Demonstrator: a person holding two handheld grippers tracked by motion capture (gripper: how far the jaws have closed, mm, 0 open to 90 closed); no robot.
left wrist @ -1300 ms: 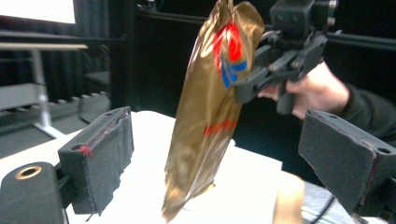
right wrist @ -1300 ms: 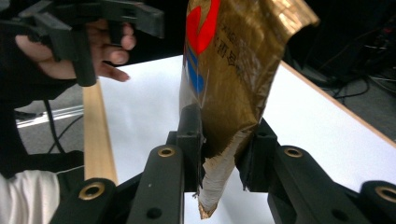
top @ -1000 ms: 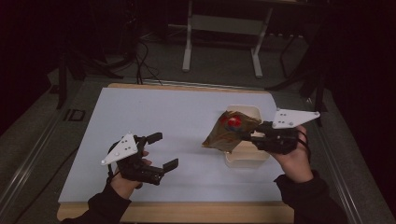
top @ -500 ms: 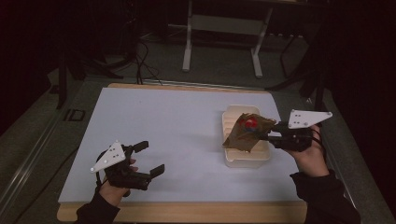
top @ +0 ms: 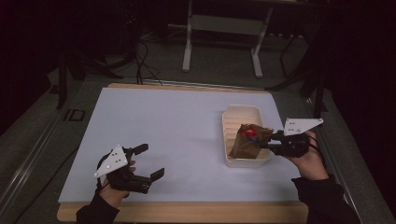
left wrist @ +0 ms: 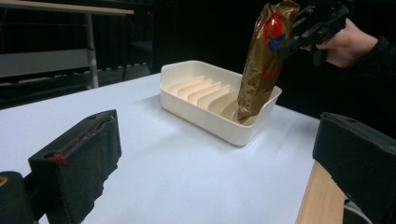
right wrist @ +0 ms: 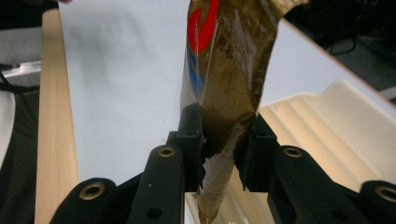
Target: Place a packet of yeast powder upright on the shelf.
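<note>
The right gripper [top: 269, 144] is pinching the gold snack bag [top: 249, 141] by its top so its bottom is standing in the white ribbed tray [top: 237, 119], while the left gripper [top: 149, 161] is waiting wide open and empty, well apart.

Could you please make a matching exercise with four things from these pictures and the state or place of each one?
Things:
1. left gripper
2. right gripper
3. gold packet
4. cream tray

States:
A. upright, bottom end inside the tray
B. jaws apart, holding nothing
C. on the white table, ribbed inside
D. shut on the packet's edge

Pairs: 1-B, 2-D, 3-A, 4-C
</note>
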